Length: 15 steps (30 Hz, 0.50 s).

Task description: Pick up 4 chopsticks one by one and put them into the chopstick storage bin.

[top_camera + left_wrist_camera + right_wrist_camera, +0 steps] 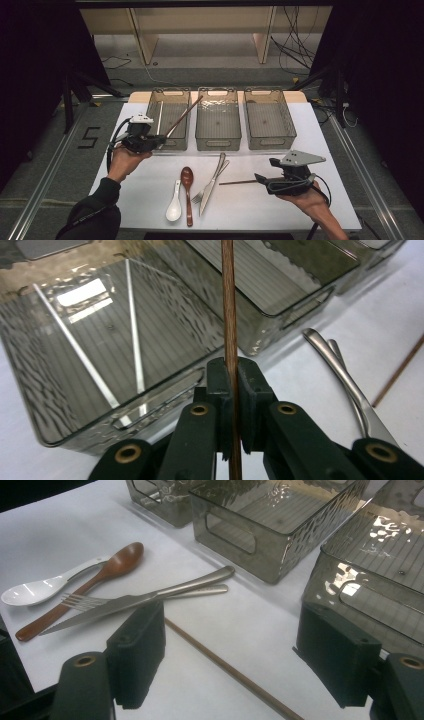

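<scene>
My left gripper is shut on a brown wooden chopstick, which slants up and to the right over the left smoky plastic bin. In the left gripper view the chopstick runs straight up between the closed pads of the left gripper, above that bin. Two silvery sticks lie inside it. My right gripper stands open low over the table. A second brown chopstick lies flat there, its end between the wide jaws of the right gripper; that chopstick rests untouched.
The middle bin and right bin stand in a row at the back of the white table. Near the front lie a white spoon, a wooden spoon, a fork and a knife.
</scene>
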{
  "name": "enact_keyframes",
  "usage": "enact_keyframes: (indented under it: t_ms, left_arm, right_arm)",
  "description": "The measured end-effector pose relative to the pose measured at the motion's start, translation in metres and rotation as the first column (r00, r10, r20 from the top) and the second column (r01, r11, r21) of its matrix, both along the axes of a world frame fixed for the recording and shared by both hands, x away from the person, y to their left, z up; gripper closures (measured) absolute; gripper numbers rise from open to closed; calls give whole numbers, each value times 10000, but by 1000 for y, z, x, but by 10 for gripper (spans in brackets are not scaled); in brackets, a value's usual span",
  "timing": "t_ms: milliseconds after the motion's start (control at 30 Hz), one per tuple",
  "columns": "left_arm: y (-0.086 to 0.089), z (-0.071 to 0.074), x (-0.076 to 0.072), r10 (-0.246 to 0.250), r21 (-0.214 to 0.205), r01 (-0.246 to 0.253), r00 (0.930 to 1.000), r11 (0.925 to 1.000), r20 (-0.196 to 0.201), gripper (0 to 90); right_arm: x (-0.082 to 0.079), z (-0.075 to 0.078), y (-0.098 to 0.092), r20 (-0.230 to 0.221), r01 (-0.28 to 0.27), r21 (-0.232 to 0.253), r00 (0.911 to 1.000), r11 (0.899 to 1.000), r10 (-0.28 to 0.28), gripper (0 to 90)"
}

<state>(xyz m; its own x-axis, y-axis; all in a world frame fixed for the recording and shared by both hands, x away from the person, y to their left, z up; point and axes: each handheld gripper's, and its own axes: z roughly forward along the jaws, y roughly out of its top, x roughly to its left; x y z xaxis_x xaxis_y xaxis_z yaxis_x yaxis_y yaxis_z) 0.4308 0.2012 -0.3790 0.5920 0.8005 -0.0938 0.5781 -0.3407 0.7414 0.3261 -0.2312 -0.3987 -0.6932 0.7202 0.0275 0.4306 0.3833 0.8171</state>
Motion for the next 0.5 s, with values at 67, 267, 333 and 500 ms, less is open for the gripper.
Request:
enact_keyframes:
  t_ms: [67, 267, 333, 500]
  left_arm:
    - [1, 3, 4, 92, 37, -92, 10000, 10000, 7, 850]
    - [6, 6, 18, 468, -27, -468, 9989, 9989, -12, 851]
    - [8, 6, 24, 622, 5, -622, 9980, 9981, -64, 851]
    - [12, 9, 34, 869, -32, -869, 9961, 9962, -123, 851]
  right_arm:
    - [0, 0, 0, 7, -10, -16, 10000, 10000, 10, 285]
    - [1, 0, 1, -5, -41, -78, 10000, 10000, 41, 285]
    - [1, -1, 1, -1, -38, -91, 10000, 10000, 38, 285]
    - [1, -1, 0, -13, -23, -88, 10000, 10000, 23, 286]
